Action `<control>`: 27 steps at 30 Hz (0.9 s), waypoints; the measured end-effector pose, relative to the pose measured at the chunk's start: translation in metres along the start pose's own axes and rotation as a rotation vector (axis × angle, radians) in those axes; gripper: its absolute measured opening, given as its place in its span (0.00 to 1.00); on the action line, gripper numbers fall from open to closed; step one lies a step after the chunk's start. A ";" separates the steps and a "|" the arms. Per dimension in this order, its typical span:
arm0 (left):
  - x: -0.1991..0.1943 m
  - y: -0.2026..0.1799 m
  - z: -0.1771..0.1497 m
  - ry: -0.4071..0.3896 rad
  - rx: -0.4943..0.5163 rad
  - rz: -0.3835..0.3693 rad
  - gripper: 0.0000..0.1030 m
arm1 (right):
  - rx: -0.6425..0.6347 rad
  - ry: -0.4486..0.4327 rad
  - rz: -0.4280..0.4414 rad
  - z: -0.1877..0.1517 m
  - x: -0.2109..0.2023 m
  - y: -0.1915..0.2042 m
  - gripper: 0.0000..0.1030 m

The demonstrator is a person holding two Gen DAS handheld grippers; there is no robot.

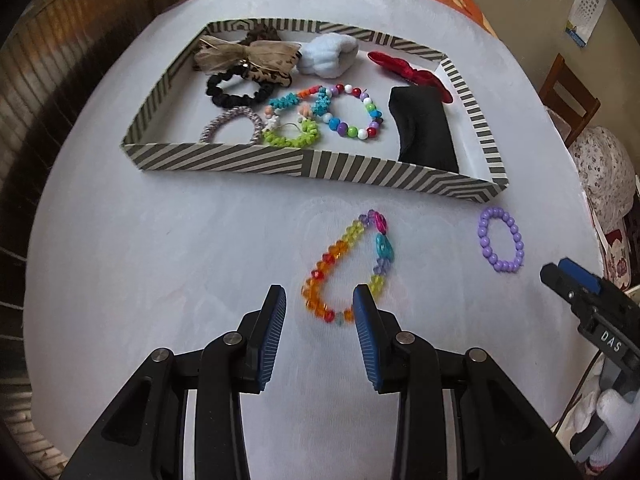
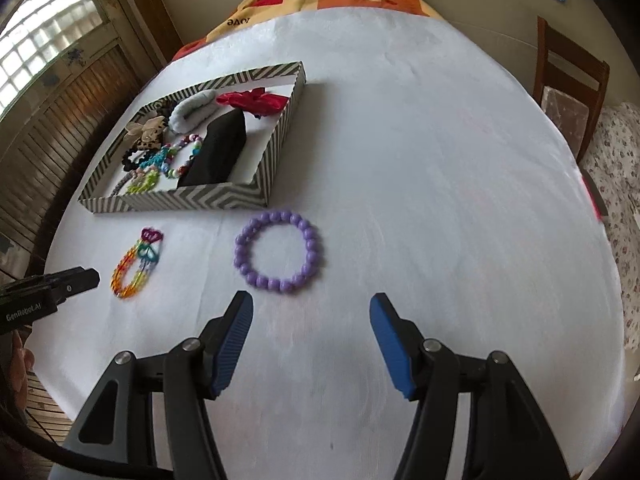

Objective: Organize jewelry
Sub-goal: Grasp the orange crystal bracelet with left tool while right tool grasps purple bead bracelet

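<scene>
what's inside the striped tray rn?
Striped tray holds a beaded bracelet, black scrunchie, green bracelet, black pouch, red bow and a beige bow. Anything under the pouch or bows is hidden.

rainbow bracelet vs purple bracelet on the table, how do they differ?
The rainbow bracelet has mixed translucent beads in many colours and shapes; the purple bracelet has uniform opaque round beads. The rainbow one lies squashed into a long loop; the purple one lies as an open circle. The rainbow one sits before the left gripper, the purple before the right gripper. Both lie flat outside the tray.
</scene>
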State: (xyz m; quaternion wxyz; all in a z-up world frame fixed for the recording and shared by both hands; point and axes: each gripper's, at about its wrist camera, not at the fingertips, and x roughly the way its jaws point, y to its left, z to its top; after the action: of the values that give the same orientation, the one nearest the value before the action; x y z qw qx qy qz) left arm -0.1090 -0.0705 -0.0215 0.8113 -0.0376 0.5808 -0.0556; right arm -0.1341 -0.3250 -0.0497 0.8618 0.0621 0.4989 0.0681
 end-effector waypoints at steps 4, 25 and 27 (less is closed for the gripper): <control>0.015 0.001 0.008 0.031 0.019 0.021 0.24 | -0.013 0.008 -0.002 0.014 0.015 0.002 0.62; 0.012 0.007 0.030 0.007 0.068 -0.050 0.00 | -0.127 0.004 0.007 0.025 0.035 0.018 0.09; -0.004 0.011 0.037 -0.026 0.062 -0.060 0.00 | -0.119 -0.017 0.033 0.027 0.021 0.018 0.09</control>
State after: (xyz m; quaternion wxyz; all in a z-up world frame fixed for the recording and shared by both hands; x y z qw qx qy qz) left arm -0.0747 -0.0594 -0.0070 0.8176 -0.0305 0.5667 -0.0974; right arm -0.1013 -0.3045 -0.0514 0.8668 0.0197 0.4856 0.1114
